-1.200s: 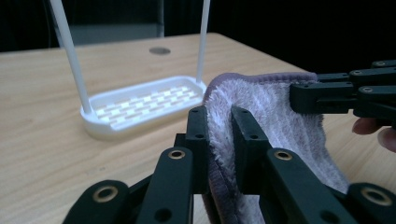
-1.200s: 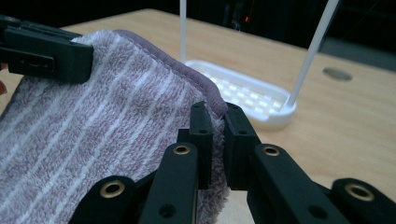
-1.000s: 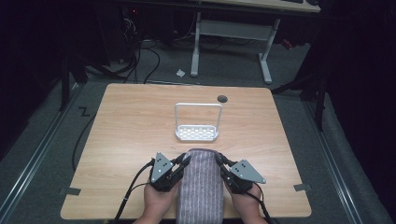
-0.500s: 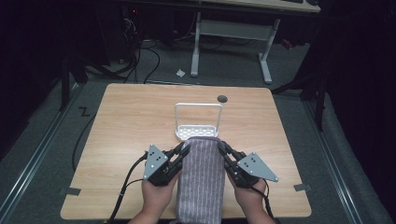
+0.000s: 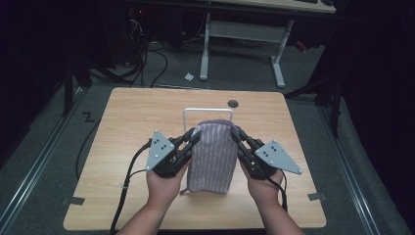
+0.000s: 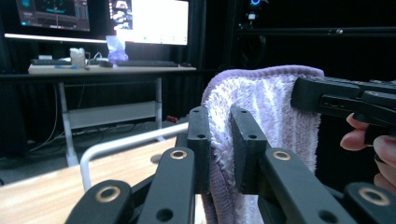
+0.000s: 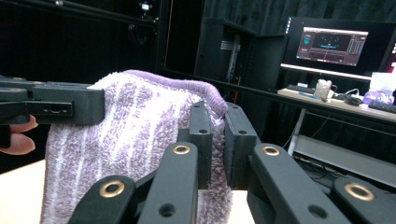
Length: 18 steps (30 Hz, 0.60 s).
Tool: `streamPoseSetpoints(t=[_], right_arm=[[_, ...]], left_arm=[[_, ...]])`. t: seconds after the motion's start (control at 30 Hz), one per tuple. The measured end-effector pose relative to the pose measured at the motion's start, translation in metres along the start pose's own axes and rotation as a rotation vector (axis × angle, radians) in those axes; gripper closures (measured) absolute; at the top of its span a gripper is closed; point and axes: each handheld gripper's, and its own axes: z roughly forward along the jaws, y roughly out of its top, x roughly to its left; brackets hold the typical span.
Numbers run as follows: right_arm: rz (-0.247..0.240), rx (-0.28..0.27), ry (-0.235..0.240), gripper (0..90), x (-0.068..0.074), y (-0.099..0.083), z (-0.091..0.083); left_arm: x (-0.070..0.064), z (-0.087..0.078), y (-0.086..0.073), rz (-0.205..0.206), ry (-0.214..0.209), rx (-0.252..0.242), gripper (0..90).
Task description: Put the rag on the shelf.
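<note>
A: Since a second ago, both grippers have carried the purple striped towel (image 5: 213,155) forward and up; its top edge now overlaps the white wire rack (image 5: 188,113), where before it lay short of it.

B: Nearest the camera, a person's two hands hold the tools. The left gripper (image 5: 195,135) is clamped on the towel's upper left corner, the right gripper (image 5: 235,133) on the upper right.

A: In the left gripper view the jaws stand almost together with a fold of fluffy cloth pinched between them. The right gripper view shows the same: a narrow gap, towel edge squeezed inside.

B: The towel hangs stretched between the two, its lower end near the table's (image 5: 122,132) front edge.

A: Beyond the cloth, the rack's white rail (image 6: 126,144) rises from the wooden top; past it sits a dark round grommet (image 5: 233,103).

B: Farther off stands a white-legged desk (image 5: 242,34) with lit monitors (image 7: 334,45).
</note>
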Motion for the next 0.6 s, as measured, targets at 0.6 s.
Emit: streamPoseSetpoints(t=[0.6], right_arm=[[0.02,-0.014,-0.053,84.2,-0.037,0.042,0.039]], left_arm=[[0.03,0.046,0.044,0.028,-0.002,0.005,79.8]])
